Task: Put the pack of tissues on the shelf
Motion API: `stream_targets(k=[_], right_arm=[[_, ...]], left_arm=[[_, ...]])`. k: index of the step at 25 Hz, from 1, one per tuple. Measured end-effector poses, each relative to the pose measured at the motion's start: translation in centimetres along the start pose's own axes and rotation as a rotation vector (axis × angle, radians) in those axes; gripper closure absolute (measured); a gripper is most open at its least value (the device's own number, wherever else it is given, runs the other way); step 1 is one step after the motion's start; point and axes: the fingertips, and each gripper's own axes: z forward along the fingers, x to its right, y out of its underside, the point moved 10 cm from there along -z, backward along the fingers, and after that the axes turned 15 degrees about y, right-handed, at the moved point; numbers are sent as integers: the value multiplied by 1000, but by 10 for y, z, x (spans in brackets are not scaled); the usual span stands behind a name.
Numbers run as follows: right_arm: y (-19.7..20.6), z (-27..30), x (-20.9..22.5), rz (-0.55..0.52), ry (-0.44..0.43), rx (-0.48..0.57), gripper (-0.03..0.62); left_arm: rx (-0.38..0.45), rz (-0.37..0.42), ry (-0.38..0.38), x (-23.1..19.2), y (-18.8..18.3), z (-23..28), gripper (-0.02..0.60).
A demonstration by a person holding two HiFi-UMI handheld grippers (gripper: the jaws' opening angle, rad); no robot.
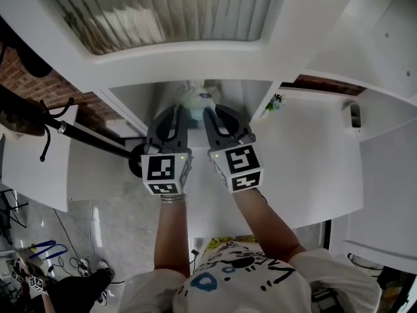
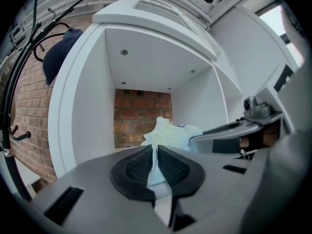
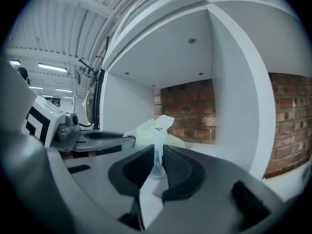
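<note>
Left gripper and right gripper, side by side, each pinch a wrapper edge of the pack of tissues, held crosswise at the mouth of the shelf; its floor lies straight ahead.

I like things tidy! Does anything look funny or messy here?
Only the pack of tissues looks scrunched: the left gripper and right gripper each pinch a thin bit of its wrapper. Nothing is spilled.

White shelf; red brick wall; pale greenish tissue pack.
</note>
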Motion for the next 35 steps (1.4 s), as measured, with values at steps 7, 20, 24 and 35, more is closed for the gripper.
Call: stream_targets(k=[7, 20, 24, 35], right_arm=[[1, 3, -4, 20, 23, -26, 445], [-2, -13, 4, 56, 36, -19, 414], [-3, -23, 7, 60, 39, -11, 414], [-1, -58, 12, 63, 33, 0, 414]], left_arm=[[6, 16, -11, 4, 1, 2, 557], [32, 18, -86, 10, 7, -16, 408], [28, 13, -88, 16, 8, -23, 408], [50, 24, -72, 37, 3, -51, 408]])
